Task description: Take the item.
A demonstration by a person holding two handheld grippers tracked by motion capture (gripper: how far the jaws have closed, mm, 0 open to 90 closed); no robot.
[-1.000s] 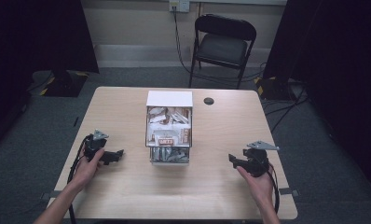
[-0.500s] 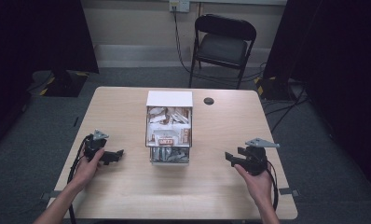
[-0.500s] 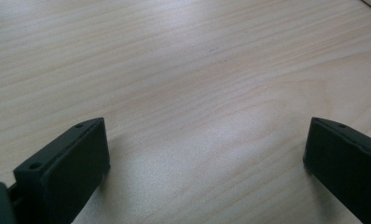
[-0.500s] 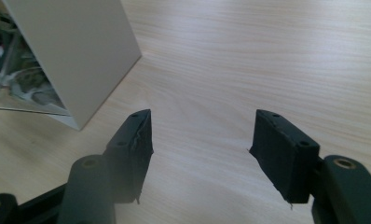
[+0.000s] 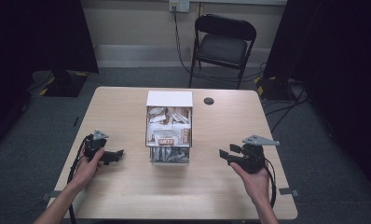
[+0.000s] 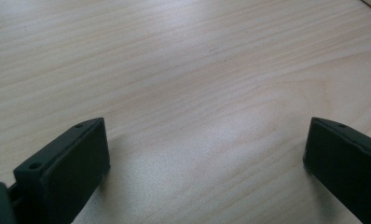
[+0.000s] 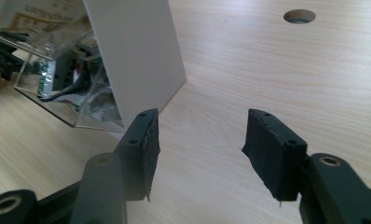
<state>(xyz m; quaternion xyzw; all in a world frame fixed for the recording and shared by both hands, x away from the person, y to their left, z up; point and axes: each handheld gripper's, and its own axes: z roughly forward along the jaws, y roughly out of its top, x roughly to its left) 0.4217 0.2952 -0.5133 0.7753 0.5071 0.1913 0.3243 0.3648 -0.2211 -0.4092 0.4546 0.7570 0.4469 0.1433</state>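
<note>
Lifted since earlier, right gripper [image 5: 225, 155], jaws just narrowing on nothing beside clear snack-filled display box [image 5: 168, 128]; left gripper [image 5: 117, 154] unmoved, spread wide.

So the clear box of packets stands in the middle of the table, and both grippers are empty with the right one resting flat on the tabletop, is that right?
Nearly. The right gripper is not resting on the table; the high view shows the hand holding it raised above the wood. The clear box of packets does stand mid-table, and both grippers are empty, the left gripper included.
</note>
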